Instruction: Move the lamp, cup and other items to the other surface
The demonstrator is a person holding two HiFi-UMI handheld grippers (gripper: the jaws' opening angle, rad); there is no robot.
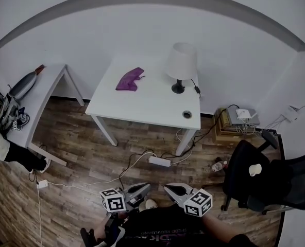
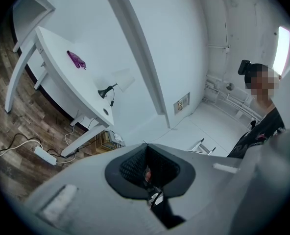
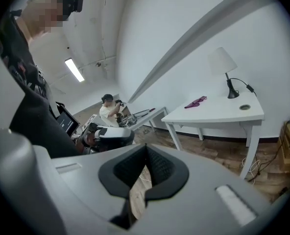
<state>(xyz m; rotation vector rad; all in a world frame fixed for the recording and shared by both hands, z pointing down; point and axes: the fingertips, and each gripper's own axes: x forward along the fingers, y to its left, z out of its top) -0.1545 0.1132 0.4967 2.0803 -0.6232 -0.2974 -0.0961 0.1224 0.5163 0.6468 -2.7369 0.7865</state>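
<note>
Both the left gripper (image 1: 143, 188) and right gripper (image 1: 169, 187) are held with jaws together, empty; a lamp (image 1: 181, 66) and purple cloth (image 1: 129, 80) are set on the bench (image 1: 142, 107).

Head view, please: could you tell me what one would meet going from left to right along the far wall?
side table → purple cloth → lamp → stack of boxes
</note>
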